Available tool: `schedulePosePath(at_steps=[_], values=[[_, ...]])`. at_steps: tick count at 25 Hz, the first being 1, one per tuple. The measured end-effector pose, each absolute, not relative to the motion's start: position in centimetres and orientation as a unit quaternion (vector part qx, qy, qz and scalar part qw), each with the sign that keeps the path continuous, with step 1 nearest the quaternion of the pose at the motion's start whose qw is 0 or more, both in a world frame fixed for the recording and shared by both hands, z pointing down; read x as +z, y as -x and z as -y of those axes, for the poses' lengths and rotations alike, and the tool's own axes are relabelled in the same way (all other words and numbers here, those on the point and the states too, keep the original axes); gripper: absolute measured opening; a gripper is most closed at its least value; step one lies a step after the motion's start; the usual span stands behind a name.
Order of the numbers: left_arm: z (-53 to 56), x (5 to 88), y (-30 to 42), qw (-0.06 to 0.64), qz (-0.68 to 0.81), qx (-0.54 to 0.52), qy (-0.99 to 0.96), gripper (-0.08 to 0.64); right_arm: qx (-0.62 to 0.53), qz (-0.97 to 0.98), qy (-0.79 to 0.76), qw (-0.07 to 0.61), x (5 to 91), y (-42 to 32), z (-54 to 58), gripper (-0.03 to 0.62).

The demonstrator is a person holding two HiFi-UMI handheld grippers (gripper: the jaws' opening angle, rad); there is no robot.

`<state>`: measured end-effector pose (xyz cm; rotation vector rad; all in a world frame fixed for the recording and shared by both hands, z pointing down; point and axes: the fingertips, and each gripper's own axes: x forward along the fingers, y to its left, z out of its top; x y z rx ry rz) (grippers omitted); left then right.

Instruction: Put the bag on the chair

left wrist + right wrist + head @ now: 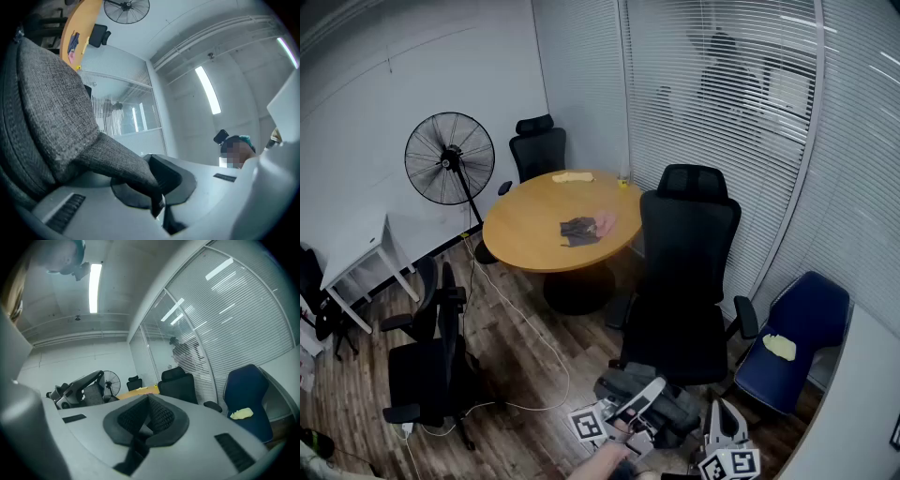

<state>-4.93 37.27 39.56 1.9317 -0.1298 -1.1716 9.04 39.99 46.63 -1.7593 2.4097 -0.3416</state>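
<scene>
The left gripper's (157, 206) jaws are pressed together on a narrow, tapering end of the grey woven bag (51, 103). From that pinch the cloth widens and runs away up and to the left in the left gripper view, filling that side of it. From the head view the left gripper (628, 409) sits low in the picture with the bag (670, 411) bunched around and beyond it. The bag's long axis lies roughly left to right, and its bulk is towards the right gripper (725, 442). The bag is held up off the wooden floor (525, 375) and is not on any seat.

The right gripper's (146, 420) jaws are closed against each other with nothing between them, and they point towards the room's blinds.

Just beyond the bag stands a black high-backed chair (686, 272), its back turned to the camera. To the right, near the blinds, is a blue chair (806, 323) with a yellow cloth (780, 346) lying on its seat. The right gripper view shows the same blue chair (246, 390) and cloth (242, 413).

Further off is a round wooden surface (530, 230) carrying a grey cloth (578, 231) with a pink one (605, 223) beside it. A standing fan (449, 158) is well apart at the left wall.
</scene>
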Motion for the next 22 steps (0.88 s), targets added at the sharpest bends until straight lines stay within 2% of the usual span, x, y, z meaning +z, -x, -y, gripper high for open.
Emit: schedulePosePath(at_steps=[11,17,22], values=[[-38.3,39.7,7.4,0.437,0.08,-0.529,-0.723,0.023,-0.121,-0.807,0.571,0.088,45.2,-9.2,-41.6,0.012],[-39.0,39.7,8.0,0.431,0.093,-0.535,-0.721,0.023,-0.135,-0.814,0.549,0.133,44.4,-9.7,-41.4,0.012],[-37.7,38.6,8.1,0.412,0.092,-0.546,-0.724,0.023,-0.135,-0.815,0.551,0.119,44.8,-9.9,-40.1,0.013]])
